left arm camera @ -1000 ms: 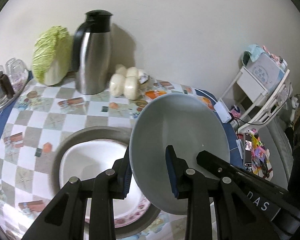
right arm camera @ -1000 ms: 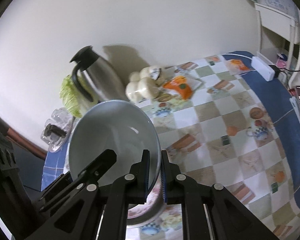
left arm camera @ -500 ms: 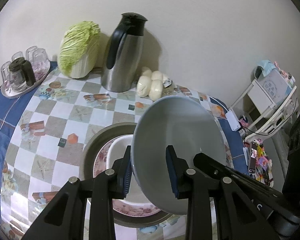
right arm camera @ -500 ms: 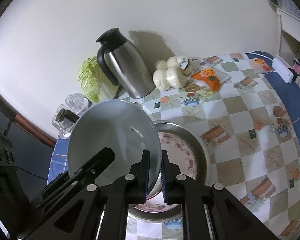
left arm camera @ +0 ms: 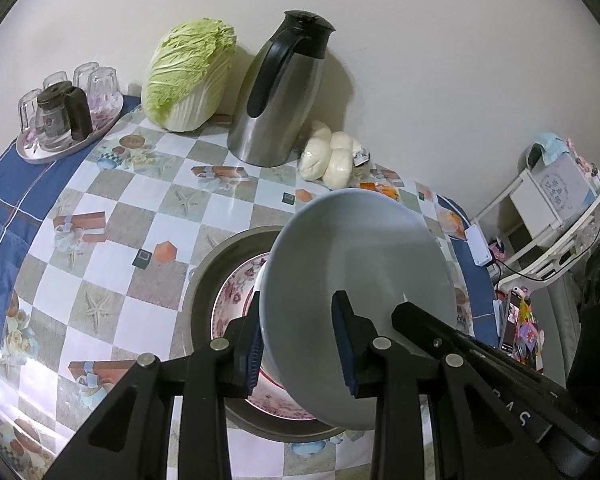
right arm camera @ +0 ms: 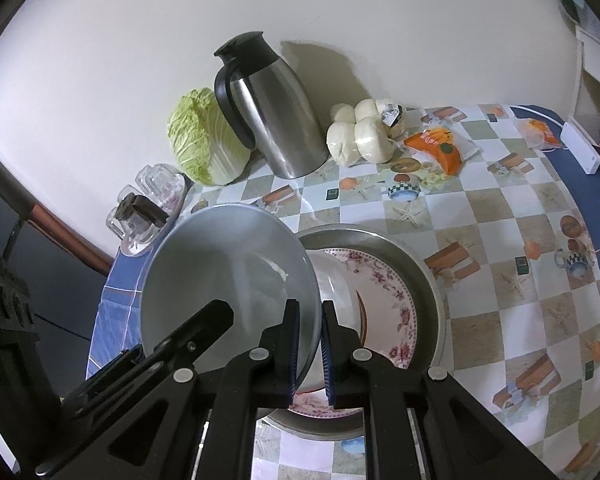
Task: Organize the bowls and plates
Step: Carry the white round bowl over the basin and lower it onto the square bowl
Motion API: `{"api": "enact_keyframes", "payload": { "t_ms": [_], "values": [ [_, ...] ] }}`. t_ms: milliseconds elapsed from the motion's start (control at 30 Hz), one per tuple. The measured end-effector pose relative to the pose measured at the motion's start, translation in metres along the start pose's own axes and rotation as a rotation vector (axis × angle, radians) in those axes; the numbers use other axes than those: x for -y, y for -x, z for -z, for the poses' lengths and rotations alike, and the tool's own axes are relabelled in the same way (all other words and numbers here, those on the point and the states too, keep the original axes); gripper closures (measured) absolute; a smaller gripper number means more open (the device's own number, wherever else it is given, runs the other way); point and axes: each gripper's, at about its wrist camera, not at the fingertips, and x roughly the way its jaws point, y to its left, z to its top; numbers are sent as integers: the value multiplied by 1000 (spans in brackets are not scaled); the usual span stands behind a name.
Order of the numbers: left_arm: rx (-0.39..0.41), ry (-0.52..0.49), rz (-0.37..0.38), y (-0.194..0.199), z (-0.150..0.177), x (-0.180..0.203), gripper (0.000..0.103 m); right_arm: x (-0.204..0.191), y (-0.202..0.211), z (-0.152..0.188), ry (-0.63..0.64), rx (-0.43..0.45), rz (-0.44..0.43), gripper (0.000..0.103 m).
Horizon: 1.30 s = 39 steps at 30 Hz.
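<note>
You're holding the grey bowl (left arm camera: 356,256) with both grippers at once: the left gripper (left arm camera: 300,354) is clamped across its near rim, one pad outside and one inside, and the right gripper (right arm camera: 309,354) is pinching the opposite rim with its jaws nearly together. The bowl is hanging tilted in the air, not touching anything below. Over the last second you've been carrying it sideways along the table: the thermos (left arm camera: 278,92) and cabbage (left arm camera: 188,74) are sliding toward frame centre, and the stack is now coming under the bowl where a second ago it sat off to the side. That stack is the metal basin (right arm camera: 428,280) holding the floral plate (right arm camera: 384,288) with a white bowl (right arm camera: 334,280) on top. My read is you're lining up to nest the grey bowl onto that stack; it's overlapping the basin but looks off-centre toward the left side. Levelling the tilt before lowering is probably needed, or the rim may be clipping the white bowl.
</note>
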Motion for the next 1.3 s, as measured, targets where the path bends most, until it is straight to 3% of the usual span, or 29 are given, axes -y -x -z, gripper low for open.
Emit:
{"api": "enact_keyframes", "payload": {
  "t_ms": [733, 1300],
  "values": [
    [-55, 11, -16, -19, 2, -6, 71, 5, -19, 1, -18, -51, 27, 90],
    [-49, 12, -30, -21, 0, -7, 70, 15, -27, 0, -46, -60, 50, 88]
  ]
}}
